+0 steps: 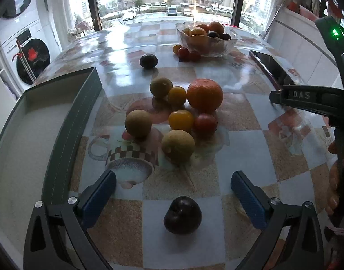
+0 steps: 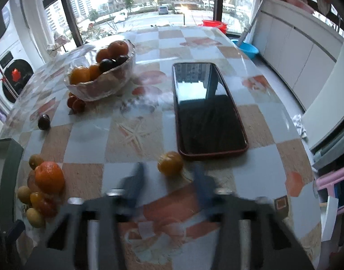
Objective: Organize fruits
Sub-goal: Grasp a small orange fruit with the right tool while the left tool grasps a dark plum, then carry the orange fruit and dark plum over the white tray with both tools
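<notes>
My left gripper (image 1: 173, 187) is open, its jaws on either side of a dark plum (image 1: 182, 215) lying on the table. Ahead of it a cluster of fruit holds an orange (image 1: 204, 94), yellow and red tomatoes (image 1: 180, 120) and several green-brown round fruits (image 1: 178, 145). Another dark plum (image 1: 148, 61) lies farther back. A glass bowl (image 1: 206, 42) of oranges and plums stands at the back. My right gripper (image 2: 168, 175) is open and blurred, with a small yellow-orange fruit (image 2: 170, 163) just ahead between its fingertips.
An open green box (image 1: 37, 130) with a white inside lies left of the cluster. A black phone (image 2: 207, 108) in a red case lies flat on the checked table (image 2: 127, 135). More small tomatoes (image 1: 185, 52) sit by the bowl. Washing machines stand left.
</notes>
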Tool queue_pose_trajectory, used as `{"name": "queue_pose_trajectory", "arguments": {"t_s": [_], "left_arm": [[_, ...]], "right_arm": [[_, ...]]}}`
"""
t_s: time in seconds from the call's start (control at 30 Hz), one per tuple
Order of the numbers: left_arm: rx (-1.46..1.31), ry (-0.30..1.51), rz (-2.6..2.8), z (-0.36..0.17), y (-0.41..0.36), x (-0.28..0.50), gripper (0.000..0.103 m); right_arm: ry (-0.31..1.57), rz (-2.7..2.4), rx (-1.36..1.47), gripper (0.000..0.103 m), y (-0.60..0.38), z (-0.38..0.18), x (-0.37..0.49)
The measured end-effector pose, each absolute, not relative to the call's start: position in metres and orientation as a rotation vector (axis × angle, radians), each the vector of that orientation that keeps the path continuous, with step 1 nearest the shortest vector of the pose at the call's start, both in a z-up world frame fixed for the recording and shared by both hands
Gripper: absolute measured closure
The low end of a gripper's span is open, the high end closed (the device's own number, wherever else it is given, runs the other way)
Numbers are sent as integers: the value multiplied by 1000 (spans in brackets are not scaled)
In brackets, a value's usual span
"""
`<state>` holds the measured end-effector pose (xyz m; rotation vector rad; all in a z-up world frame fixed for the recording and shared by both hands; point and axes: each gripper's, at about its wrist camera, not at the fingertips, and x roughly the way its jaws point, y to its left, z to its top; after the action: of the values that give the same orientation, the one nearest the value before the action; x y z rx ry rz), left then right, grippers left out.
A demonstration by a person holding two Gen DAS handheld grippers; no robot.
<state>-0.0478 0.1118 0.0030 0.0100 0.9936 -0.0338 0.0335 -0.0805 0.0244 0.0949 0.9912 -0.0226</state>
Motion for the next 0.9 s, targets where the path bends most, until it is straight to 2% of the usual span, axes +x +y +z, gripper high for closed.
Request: {"name": "queue_pose_trajectory", "arguments": {"t_s": [0.03, 0.1, 0.13, 0.17, 0.2, 0.23, 0.33, 0.4, 0.63, 0.9], "left_arm": [[12, 984, -38, 4, 112, -49, 12], [18, 963, -55, 9, 111, -53, 47], [21, 957, -66, 10, 111, -56, 56], [19, 955, -71, 11, 113, -57, 73], [4, 952, -87, 12, 116, -58, 81], [-32, 955, -123, 13, 119, -59, 85], [-107, 960, -159, 19, 130, -65, 87], [-126, 954, -172, 24, 135, -72, 95], [-128, 915, -186, 57, 157, -99, 95], [-72, 862, -126, 100, 220, -108, 95]], "right_arm": [[990, -9, 114, 80, -82, 26, 31], [980, 37, 173, 80, -89, 27, 24], [974, 63, 195, 80, -91, 29, 20], [966, 92, 206, 80, -94, 32, 10], [965, 111, 206, 80, -93, 34, 5], [966, 131, 208, 80, -93, 36, -2], [970, 188, 195, 80, -94, 45, -35], [975, 215, 186, 80, -91, 49, -53], [1012, 298, 216, 80, -76, 64, -90], [949, 423, 117, 80, -9, 110, -99]]}}
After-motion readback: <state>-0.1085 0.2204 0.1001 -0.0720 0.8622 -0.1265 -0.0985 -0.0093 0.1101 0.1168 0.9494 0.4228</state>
